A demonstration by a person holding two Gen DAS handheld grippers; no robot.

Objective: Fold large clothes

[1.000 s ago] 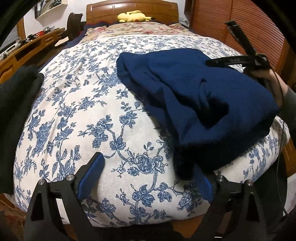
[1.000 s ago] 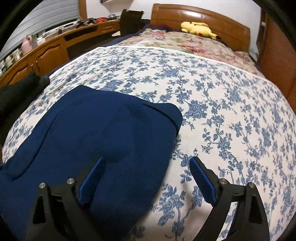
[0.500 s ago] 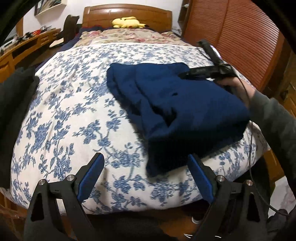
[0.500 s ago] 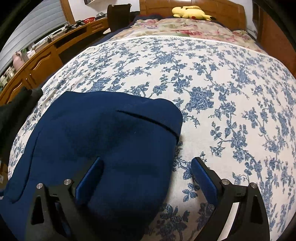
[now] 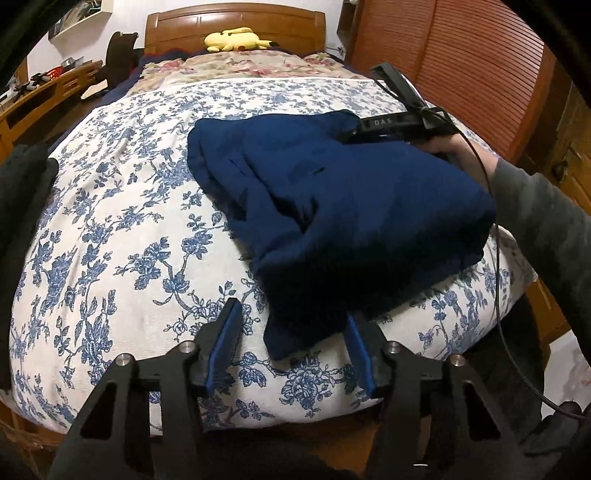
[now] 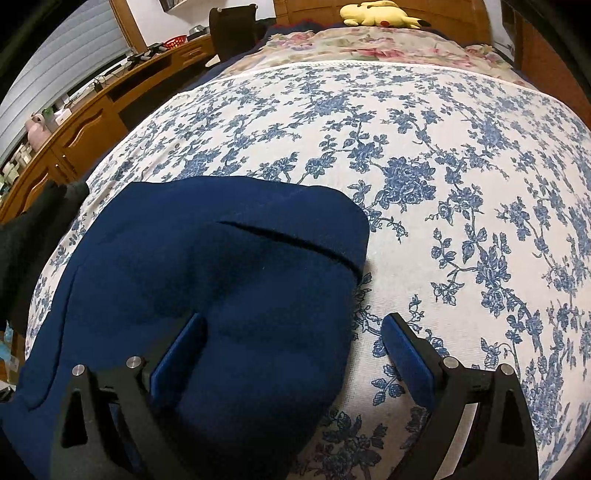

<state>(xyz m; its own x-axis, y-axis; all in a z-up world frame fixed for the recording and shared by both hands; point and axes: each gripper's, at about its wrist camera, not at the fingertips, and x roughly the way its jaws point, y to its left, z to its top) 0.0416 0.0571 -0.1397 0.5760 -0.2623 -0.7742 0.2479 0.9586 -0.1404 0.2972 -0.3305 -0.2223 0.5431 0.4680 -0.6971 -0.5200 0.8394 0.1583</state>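
One dark garment (image 5: pixel 22 206) lies bunched at the far left edge of the bed (image 5: pixel 122 229), whose quilt is white with blue flowers. Left of the bed runs one long wooden counter (image 6: pixel 85 122) carrying small clutter too tiny to name, with one dark chair (image 6: pixel 232 26) at its far end. One navy garment (image 5: pixel 343 206), the single large piece being folded, sits in a thick folded bundle on the near right part of the bed, its near corner drooping toward the bed's near edge. The left claw (image 5: pixel 293 343) hovers at that corner with its two blue pads (image 5: pixel 225 339) on either side of it; its jaws are closing, the cloth between them but not yet pinched. The right claw (image 6: pixel 291 354) is spread wide and released, its left pad resting on top of the navy bundle and its right pad over bare quilt, gripping nothing. One hand (image 5: pixel 448 147) in a grey sleeve (image 5: pixel 546 221) holds that tool at the bundle's far right side. One yellow plush toy (image 5: pixel 236 38) lies against the one wooden headboard (image 5: pixel 236 18) at the far end.
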